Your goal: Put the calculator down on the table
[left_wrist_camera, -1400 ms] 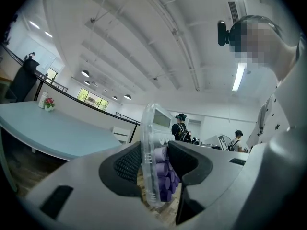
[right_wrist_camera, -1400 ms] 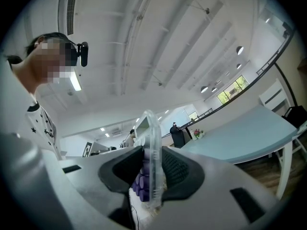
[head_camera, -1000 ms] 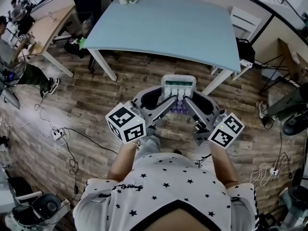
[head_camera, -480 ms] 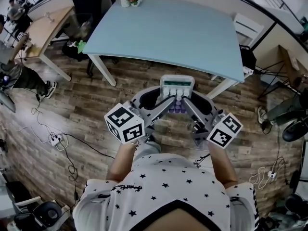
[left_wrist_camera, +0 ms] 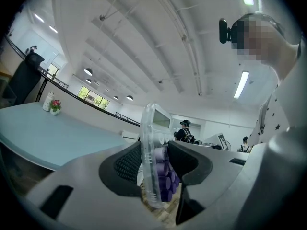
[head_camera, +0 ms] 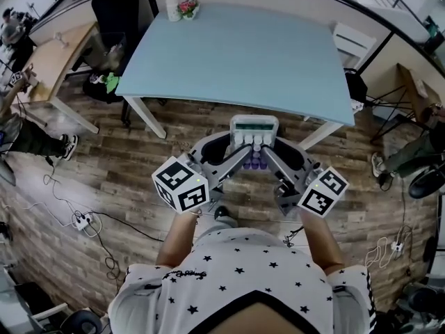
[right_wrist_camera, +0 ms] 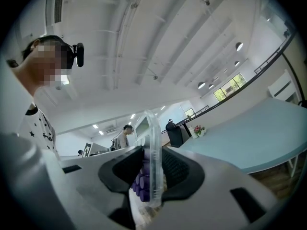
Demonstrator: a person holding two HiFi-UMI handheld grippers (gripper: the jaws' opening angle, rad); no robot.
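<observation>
Calculator (head_camera: 255, 129) held up in air by both grippers, over wood floor (head_camera: 139, 158), just short of near edge of light-blue table (head_camera: 243, 54). Not set down yet, no contact with table seen. Left gripper (head_camera: 245, 153) clamped on calculator's left part, right gripper (head_camera: 268, 153) clamped on right part. Pads pressed on clear casing and purple keys in both gripper views. Display end pointed far, purple keys near. Flower pot (head_camera: 189, 8) and white bottle (head_camera: 172, 8) parked at table's far left corner.

office or lab: table (head_camera: 243, 54), wooden desk (head_camera: 52, 60), chair (head_camera: 111, 9), floor cables (head_camera: 83, 220).
</observation>
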